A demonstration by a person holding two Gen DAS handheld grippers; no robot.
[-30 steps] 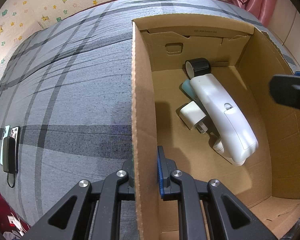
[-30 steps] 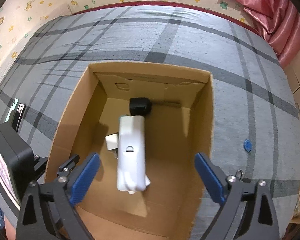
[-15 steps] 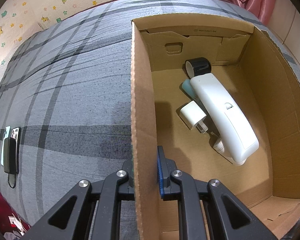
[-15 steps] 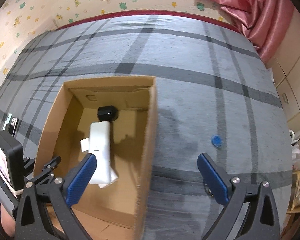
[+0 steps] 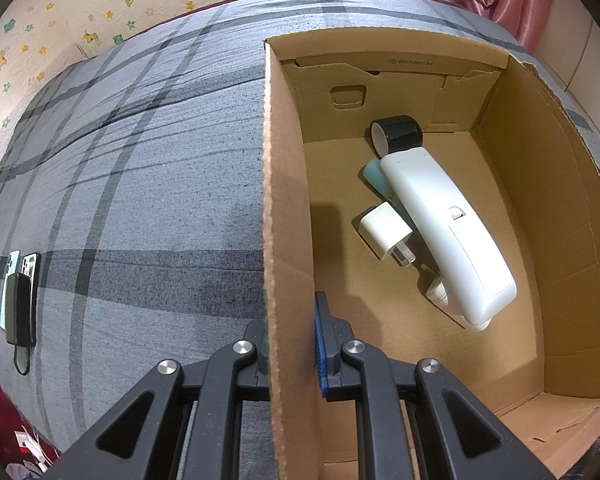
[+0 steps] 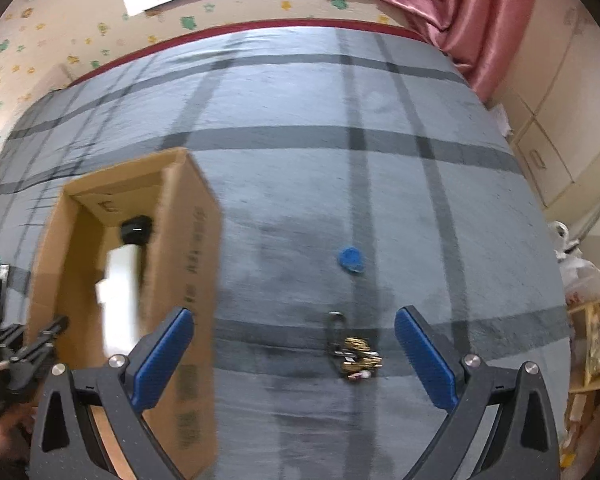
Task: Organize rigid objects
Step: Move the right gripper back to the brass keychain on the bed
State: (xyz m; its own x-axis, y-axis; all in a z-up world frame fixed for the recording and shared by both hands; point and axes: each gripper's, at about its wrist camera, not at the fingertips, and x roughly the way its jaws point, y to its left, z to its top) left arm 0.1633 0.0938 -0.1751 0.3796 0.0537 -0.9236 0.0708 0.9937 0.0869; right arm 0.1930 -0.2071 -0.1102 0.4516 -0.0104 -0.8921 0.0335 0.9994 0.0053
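One cardboard box [image 5: 572,216] sat open on the grey plaid bedspread [image 5: 148,200], and four things lay on its floor: a long white device [image 5: 448,232] lying aslant, a black cylinder [image 5: 398,133] touching its far end by the back wall, a white plug adapter [image 5: 384,230] just beside its left flank, and a teal item [image 5: 374,176] partly hidden under it. The floor along the box's right wall and near end was bare. The left gripper [image 5: 290,344] was clamped shut on the box's left wall, one finger outside and one blue pad inside. The right gripper [image 6: 294,354] hung over the bedspread to the right of the box with its jaws spread wide and nothing between the pads. Below it lay one bunch of keys [image 6: 354,354], and farther off one small blue disc [image 6: 350,259], well apart from the box. Two phones [image 5: 18,292] lay side by side near the bed's left edge.
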